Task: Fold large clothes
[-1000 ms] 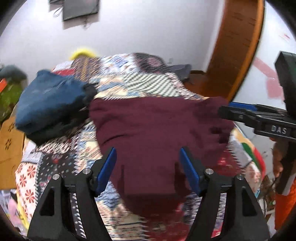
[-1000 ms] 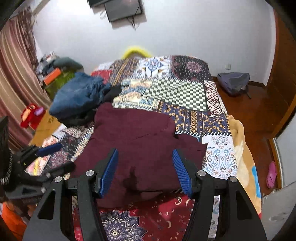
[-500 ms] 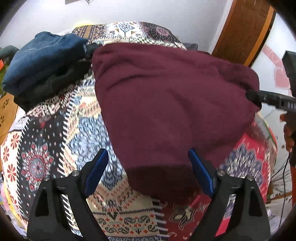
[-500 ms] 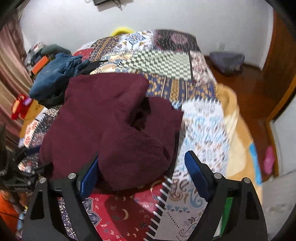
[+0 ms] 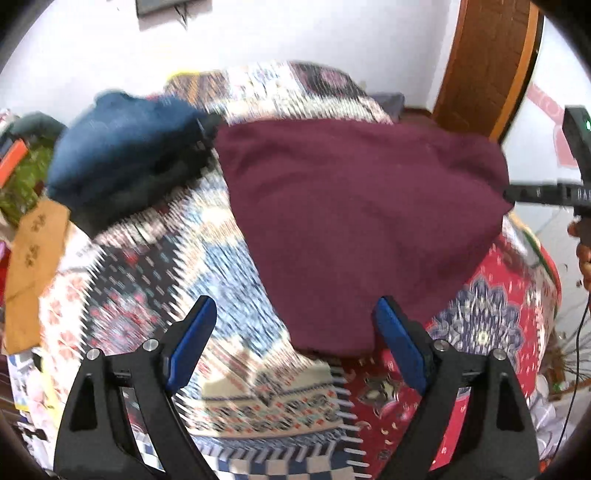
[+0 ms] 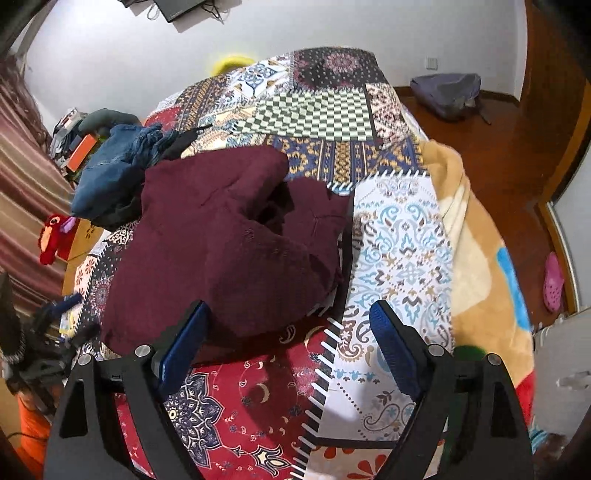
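Sweater (image 6: 229, 236): you have plain dark maroon, no print.
Jeans (image 6: 118, 166): blue denim, left of your sweater.
Quilt (image 6: 399, 236): your patchwork; a green-and-white check patch far, a pale patch with blue paisley right, red with moons and mandalas near.
Blanket (image 6: 476, 258): tan with a blue shape, at your right.
Pads (image 6: 391, 343): blue on black fingers.
Slipper (image 6: 553, 282): pink, far right.
Toy (image 6: 51, 236): red, left.
Wall (image 6: 277, 26): white.

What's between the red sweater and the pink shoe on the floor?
In the right wrist view, patterned quilt and a tan blanket lie between the sweater and shoe.
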{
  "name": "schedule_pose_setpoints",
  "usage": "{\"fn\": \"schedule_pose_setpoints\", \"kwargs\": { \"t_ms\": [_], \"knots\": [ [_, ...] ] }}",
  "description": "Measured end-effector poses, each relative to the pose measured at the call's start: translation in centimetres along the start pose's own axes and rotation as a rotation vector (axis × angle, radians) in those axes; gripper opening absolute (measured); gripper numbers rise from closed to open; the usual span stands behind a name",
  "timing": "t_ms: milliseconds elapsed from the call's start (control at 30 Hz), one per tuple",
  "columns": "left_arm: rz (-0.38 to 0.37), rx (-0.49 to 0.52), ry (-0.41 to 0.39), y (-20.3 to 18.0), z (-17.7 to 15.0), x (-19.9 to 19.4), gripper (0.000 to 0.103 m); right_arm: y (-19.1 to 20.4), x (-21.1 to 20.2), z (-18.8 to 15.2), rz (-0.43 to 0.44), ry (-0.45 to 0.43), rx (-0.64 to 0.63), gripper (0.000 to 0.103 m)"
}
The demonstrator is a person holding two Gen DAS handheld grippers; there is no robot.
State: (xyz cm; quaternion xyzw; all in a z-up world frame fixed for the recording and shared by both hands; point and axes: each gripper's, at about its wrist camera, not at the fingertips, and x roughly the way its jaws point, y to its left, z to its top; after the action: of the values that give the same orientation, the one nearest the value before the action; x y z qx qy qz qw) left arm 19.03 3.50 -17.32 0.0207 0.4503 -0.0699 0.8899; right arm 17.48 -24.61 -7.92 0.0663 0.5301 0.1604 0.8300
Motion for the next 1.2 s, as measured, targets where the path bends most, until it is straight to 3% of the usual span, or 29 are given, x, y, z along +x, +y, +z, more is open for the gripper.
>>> {"fn": "schedule_pose_setpoints", "kwargs": {
  "t_ms": [167, 333, 467, 567, 700, 933, 1100, 1200],
  "knots": [
    [-0.001, -0.111, -0.053, 2.6, 2.8, -0.4, 0.091, 0.7, -0.4, 0.9, 0.022, -0.035, -0.011, 0.088],
    [-0.068, -0.241, 0.018, 4.5, 4.0, 3.0, 0.091, 0.7, 3.3, 1.6, 0.076, 0.058, 0.033, 0.087],
    [-0.18, -0.325, 0.131, 4.7, 3.3, 7.3, 0.091, -1.1, 5.1, 1.8, 0.178, 0.113, 0.138, 0.088],
    [-0.278, -0.423, 0.147, 5.5, 3.0, 8.8, 0.093, -2.8, 6.5, 2.3, 0.261, 0.145, 0.226, 0.088],
    [-0.349, -0.5, 0.183, 6.5, 3.4, 10.7, 0.096, -4.3, 8.1, 2.8, 0.31, 0.186, 0.293, 0.093],
    [-0.502, -0.623, 0.248, 7.4, 3.6, 14.7, 0.099, -3.8, 9.8, 3.6, 0.305, 0.19, 0.276, 0.099],
    [-0.511, -0.605, 0.261, 6.7, 4.5, 15.7, 0.102, -3.6, 10.0, 4.1, 0.286, 0.18, 0.254, 0.099],
    [-0.516, -0.598, 0.243, 6.5, 4.7, 15.6, 0.098, -3.5, 9.6, 4.0, 0.274, 0.148, 0.23, 0.092]
  ]
}}
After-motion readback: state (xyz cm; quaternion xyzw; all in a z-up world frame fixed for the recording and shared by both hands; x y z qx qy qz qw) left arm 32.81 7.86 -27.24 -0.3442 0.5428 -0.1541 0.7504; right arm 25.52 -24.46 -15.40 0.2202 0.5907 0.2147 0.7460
